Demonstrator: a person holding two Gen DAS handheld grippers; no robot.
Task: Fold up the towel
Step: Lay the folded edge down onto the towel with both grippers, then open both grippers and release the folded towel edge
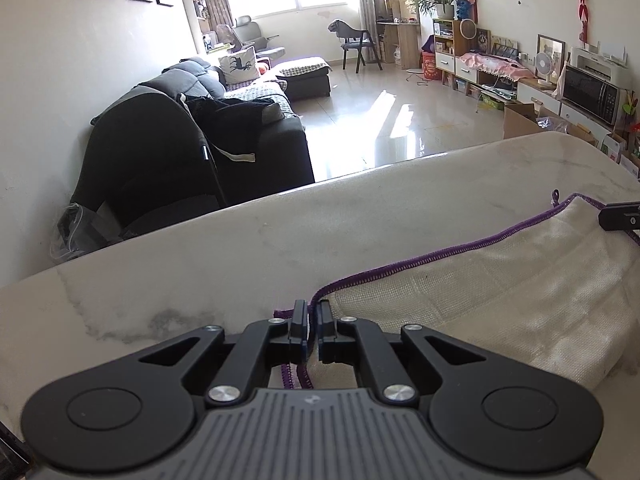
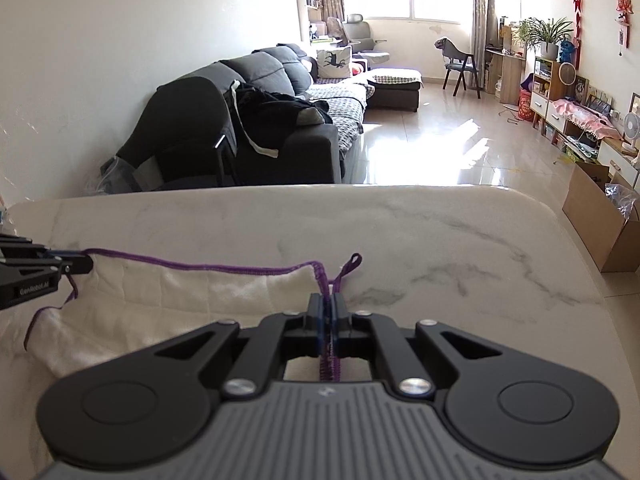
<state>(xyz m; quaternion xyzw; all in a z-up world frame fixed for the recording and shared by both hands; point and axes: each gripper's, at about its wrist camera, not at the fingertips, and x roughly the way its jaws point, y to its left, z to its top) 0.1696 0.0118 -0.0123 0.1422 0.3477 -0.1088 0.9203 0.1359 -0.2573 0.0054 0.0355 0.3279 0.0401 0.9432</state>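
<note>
A white towel (image 1: 480,300) with a purple stitched edge lies on the marble table (image 1: 240,248), folded over on itself. My left gripper (image 1: 313,316) is shut on the towel's left corner, with purple edge between the fingers. My right gripper (image 2: 329,308) is shut on the towel's (image 2: 160,304) right corner, the doubled purple edge running between its fingers. A purple hanging loop (image 2: 348,266) sticks out past the right gripper. Each gripper shows in the other's view, the right one (image 1: 618,216) at the far right and the left one (image 2: 48,266) at the far left.
The marble table (image 2: 440,240) extends ahead of the towel, its far edge curved. Beyond it are a dark sofa (image 2: 280,120), a shiny tiled floor and a cardboard box (image 2: 600,224) by the table's right corner.
</note>
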